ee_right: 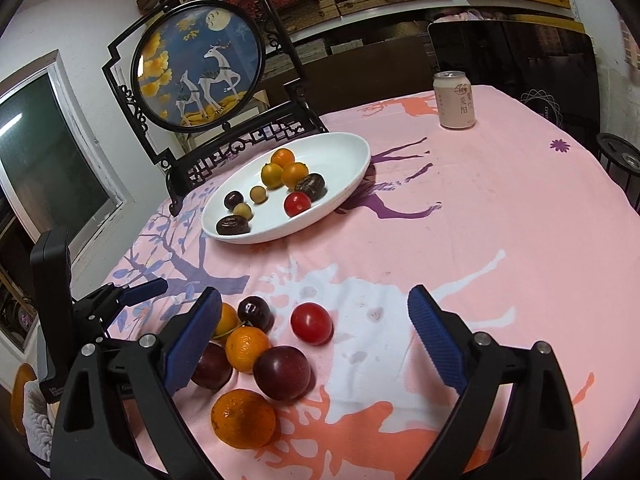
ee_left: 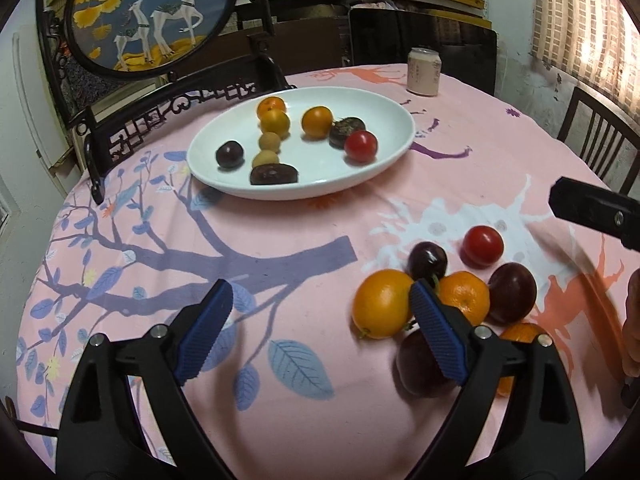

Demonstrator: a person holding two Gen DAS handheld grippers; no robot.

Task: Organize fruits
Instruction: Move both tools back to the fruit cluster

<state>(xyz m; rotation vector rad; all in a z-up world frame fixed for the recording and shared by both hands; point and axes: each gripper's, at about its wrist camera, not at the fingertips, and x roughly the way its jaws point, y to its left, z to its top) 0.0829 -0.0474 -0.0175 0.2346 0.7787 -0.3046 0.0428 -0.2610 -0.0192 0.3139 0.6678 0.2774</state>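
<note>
A white plate (ee_left: 372, 172) (ee_right: 344, 196) holds several fruits: oranges, a red tomato (ee_left: 361, 146), dark plums and small tan fruits. A loose pile lies on the pink cloth: oranges (ee_left: 382, 303) (ee_right: 243, 418), dark plums (ee_left: 512, 292) (ee_right: 282, 372), a cherry (ee_left: 427, 261) and a red tomato (ee_left: 482, 246) (ee_right: 311, 323). My left gripper (ee_left: 320, 320) is open and empty, just left of the pile, its right finger in front of the fruit. My right gripper (ee_right: 314, 336) is open and empty, above the pile's right side.
A drink can (ee_left: 424, 72) (ee_right: 455, 99) stands at the table's far side. A round deer screen on a black stand (ee_left: 152, 12) (ee_right: 200, 68) sits behind the plate. A dark chair (ee_left: 600, 140) stands at the right edge.
</note>
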